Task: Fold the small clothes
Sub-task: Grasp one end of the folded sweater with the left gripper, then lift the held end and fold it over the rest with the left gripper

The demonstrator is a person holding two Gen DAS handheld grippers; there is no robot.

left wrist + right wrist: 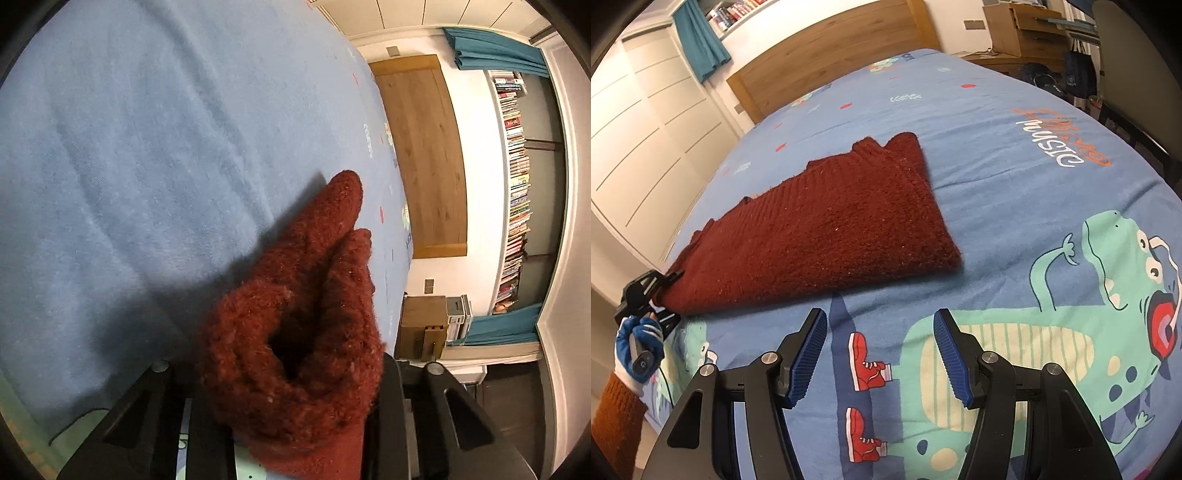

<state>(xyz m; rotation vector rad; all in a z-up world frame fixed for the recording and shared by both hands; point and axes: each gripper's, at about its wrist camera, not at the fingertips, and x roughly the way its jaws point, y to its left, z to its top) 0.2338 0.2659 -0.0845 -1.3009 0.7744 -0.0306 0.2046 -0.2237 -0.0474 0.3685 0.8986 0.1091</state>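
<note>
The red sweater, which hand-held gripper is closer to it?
Left. The left hand-held gripper is shut on the red sweater at its edge. The right hand-held gripper hangs open over the bedsheet, just short of it.

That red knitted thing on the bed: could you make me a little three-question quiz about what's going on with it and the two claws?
1. True or false: the right claw is gripping the red sweater.
2. Which claw holds the sweater's edge?
A. the left claw
B. the right claw
C. neither
3. Fill in: the sweater lies on a blue ____ printed with a green dinosaur.

Key:
1. False; its jaws stand open over the bedsheet, apart from the sweater.
2. A; the left wrist view shows knit bunched between its jaws.
3. bedsheet
</note>
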